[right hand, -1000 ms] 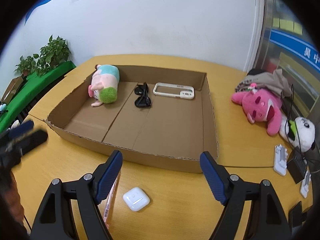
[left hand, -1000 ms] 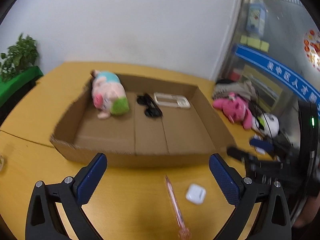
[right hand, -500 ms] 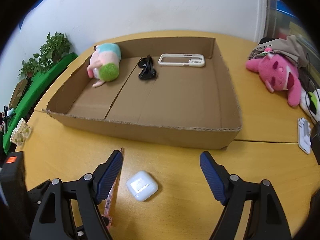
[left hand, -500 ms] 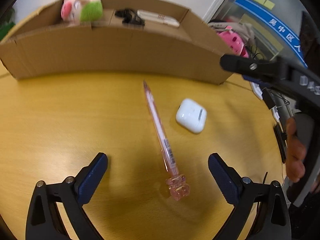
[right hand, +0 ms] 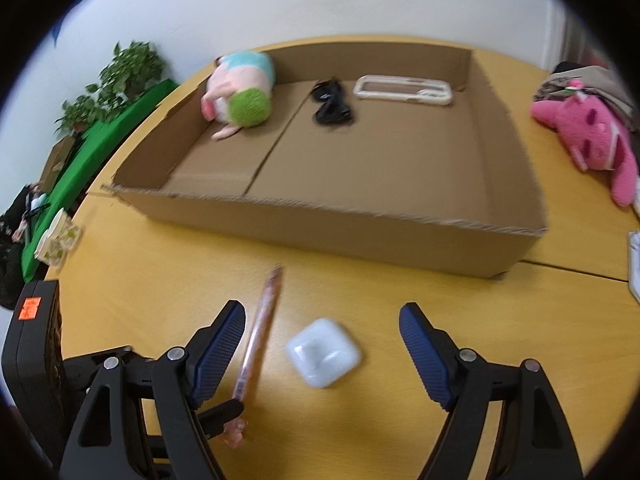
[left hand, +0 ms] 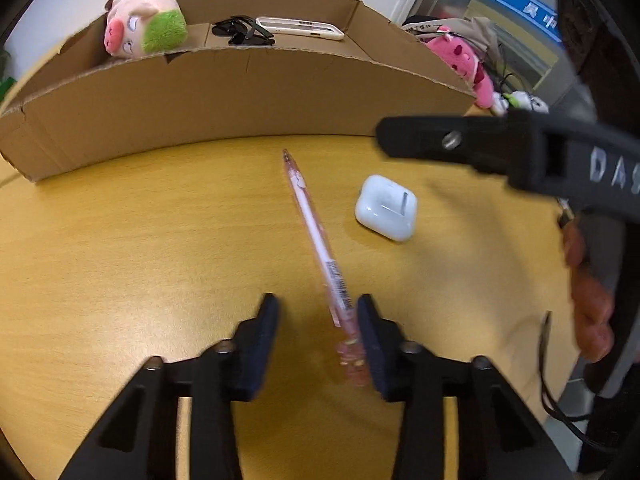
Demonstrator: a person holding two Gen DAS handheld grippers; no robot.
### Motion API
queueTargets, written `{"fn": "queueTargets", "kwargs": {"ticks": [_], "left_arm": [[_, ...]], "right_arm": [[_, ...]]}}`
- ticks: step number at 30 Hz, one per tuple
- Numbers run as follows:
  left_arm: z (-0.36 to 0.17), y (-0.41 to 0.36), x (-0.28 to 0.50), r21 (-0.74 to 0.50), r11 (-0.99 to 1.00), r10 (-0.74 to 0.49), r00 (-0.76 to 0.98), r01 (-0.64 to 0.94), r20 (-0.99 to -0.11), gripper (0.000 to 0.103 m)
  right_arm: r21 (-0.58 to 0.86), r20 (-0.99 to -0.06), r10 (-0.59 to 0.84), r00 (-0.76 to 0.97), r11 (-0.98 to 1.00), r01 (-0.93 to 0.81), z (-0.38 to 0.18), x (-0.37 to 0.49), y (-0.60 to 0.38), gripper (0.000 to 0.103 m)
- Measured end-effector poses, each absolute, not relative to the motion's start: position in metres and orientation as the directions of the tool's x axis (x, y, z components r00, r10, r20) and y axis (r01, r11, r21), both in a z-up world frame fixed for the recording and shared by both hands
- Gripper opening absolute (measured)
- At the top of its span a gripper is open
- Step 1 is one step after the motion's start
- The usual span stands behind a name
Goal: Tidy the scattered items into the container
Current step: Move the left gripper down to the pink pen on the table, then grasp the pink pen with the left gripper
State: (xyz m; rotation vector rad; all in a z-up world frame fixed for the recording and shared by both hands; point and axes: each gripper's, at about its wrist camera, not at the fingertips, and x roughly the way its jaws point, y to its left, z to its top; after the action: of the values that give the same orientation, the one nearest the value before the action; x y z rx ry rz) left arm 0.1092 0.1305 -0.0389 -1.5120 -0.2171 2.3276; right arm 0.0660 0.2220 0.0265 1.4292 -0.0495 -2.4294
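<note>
Pink, translucent pen lies on the tabletop beside our white earbud case; left gripper half-closed around its end, right gripper wide apart.

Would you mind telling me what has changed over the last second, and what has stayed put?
The left gripper dropped from above the brown cardboard box to the table and narrowed its jaws around the pink pen, not yet clamped. The right gripper lowered over the white earbud case, open. The box contents stayed unmoved.
</note>
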Motion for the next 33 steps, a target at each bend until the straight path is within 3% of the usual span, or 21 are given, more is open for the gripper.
{"fn": "queueTargets", "kwargs": {"ticks": [4, 8, 11, 16, 20, 21, 22, 29, 32, 33], "left_arm": [[-0.041, 0.124, 0.112, -0.363, -0.909, 0.415, -0.345, -0.208, -0.842, 0.025], [-0.039, 0.122, 0.116, -0.390, -0.894, 0.445, -0.331, -0.222, -0.832, 0.010], [-0.039, 0.121, 0.117, -0.393, -0.892, 0.448, -0.326, -0.223, -0.833, 0.009], [-0.037, 0.119, 0.119, -0.387, -0.894, 0.444, -0.322, -0.227, -0.836, 0.007], [-0.036, 0.117, 0.121, -0.377, -0.897, 0.436, -0.328, -0.230, -0.838, 0.007], [-0.035, 0.117, 0.121, -0.379, -0.896, 0.438, -0.328, -0.229, -0.837, 0.005], [-0.034, 0.116, 0.121, -0.382, -0.895, 0.442, -0.332, -0.231, -0.834, 0.000], [-0.029, 0.120, 0.123, -0.371, -0.892, 0.442, -0.329, -0.259, -0.835, 0.000], [-0.028, 0.117, 0.121, -0.440, -0.860, 0.506, -0.314, -0.259, -0.804, 0.000], [-0.028, 0.116, 0.121, -0.469, -0.846, 0.530, -0.310, -0.255, -0.789, 0.007]], "right_arm": [[0.195, -0.865, -0.310, -0.395, -0.932, 0.304, 0.015, 0.067, 0.200, 0.078], [0.215, -0.875, -0.321, -0.363, -0.928, 0.304, 0.008, 0.064, 0.190, 0.078], [0.215, -0.888, -0.324, -0.327, -0.919, 0.330, 0.002, 0.064, 0.179, 0.075], [0.243, -0.901, -0.339, -0.272, -0.912, 0.331, -0.010, 0.057, 0.165, 0.049], [0.185, -0.922, -0.284, -0.262, -0.921, 0.343, -0.020, 0.056, 0.151, 0.033], [0.174, -0.926, -0.272, -0.262, -0.923, 0.344, -0.020, 0.058, 0.149, 0.020], [0.178, -0.926, -0.275, -0.257, -0.922, 0.343, -0.020, 0.059, 0.149, 0.016], [0.244, -0.903, -0.337, -0.267, -0.913, 0.326, -0.014, 0.061, 0.154, 0.009], [0.269, -0.881, -0.367, -0.299, -0.908, 0.320, -0.001, 0.061, 0.158, 0.009], [0.272, -0.876, -0.369, -0.311, -0.909, 0.316, 0.002, 0.060, 0.160, 0.009]]}}
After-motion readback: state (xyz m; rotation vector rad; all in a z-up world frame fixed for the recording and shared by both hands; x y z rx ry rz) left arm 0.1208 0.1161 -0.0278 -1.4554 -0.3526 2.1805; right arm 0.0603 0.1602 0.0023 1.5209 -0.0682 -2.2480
